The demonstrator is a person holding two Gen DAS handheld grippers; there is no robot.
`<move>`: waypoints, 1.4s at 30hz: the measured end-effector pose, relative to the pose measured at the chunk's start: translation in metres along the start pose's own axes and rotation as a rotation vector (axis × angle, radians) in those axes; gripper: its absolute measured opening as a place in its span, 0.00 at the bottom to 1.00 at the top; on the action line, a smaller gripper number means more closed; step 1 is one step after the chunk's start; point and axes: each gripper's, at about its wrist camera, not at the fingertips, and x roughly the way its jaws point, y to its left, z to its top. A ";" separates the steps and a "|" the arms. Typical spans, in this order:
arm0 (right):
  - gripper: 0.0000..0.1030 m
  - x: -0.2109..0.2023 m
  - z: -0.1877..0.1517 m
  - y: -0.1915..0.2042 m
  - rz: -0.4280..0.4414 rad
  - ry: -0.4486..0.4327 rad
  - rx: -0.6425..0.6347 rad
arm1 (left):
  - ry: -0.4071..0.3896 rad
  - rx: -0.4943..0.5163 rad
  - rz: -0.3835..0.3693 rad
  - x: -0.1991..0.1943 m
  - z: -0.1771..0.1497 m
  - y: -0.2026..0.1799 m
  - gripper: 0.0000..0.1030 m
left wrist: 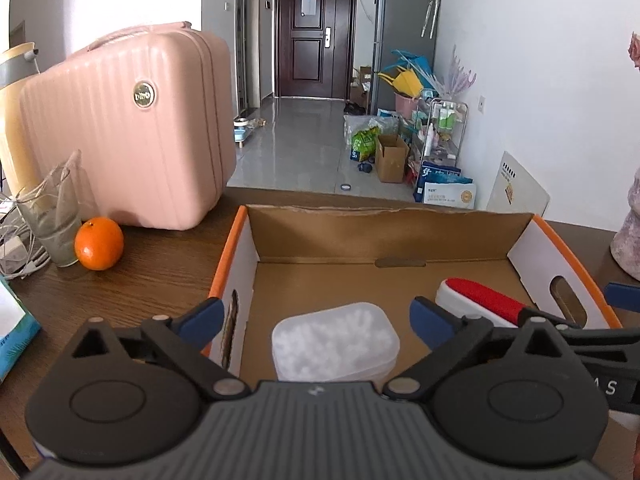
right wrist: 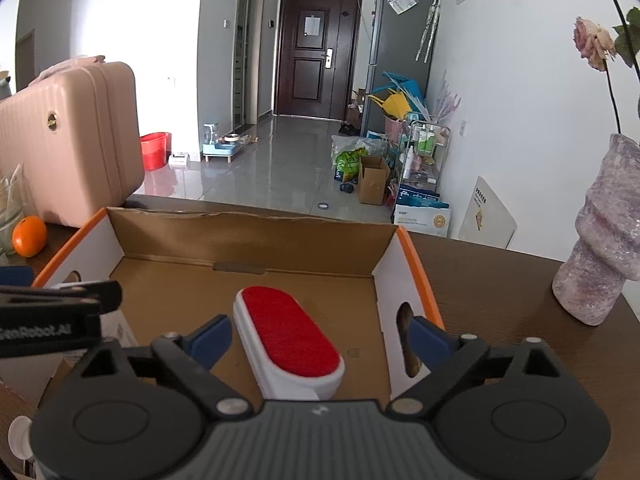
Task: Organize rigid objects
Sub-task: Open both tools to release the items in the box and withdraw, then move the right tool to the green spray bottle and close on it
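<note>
Both grippers hover over the near end of the box (left wrist: 440, 236) w/ fingers spread wide, gripping nothing. Left gripper (left wrist: 316, 318) straddles the tub (left wrist: 334, 342) lying on the box floor, pads not touching. Right gripper (right wrist: 320, 338) straddles the red brush (right wrist: 288, 340), which lies to the tub's right.

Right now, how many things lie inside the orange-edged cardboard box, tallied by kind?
Translucent white plastic case: 1
Red-faced white lint brush: 1
Total inside the orange-edged cardboard box: 2
Both lie on the box floor, clear of the open left gripper and open right gripper.
</note>
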 end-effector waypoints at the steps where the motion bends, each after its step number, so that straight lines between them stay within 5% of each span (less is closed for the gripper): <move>1: 0.95 -0.001 0.000 -0.001 0.002 -0.001 0.002 | -0.004 -0.003 0.001 -0.001 0.000 0.001 1.00; 14: 0.97 -0.066 -0.018 -0.004 0.022 -0.122 0.004 | -0.108 -0.023 -0.015 -0.054 -0.007 0.011 1.00; 32: 1.00 -0.201 -0.125 0.001 0.049 -0.406 0.064 | -0.167 0.011 -0.030 -0.160 -0.081 0.049 1.00; 42: 1.00 -0.232 -0.189 0.012 0.088 -0.321 0.051 | -0.129 0.053 -0.048 -0.185 -0.130 0.066 1.00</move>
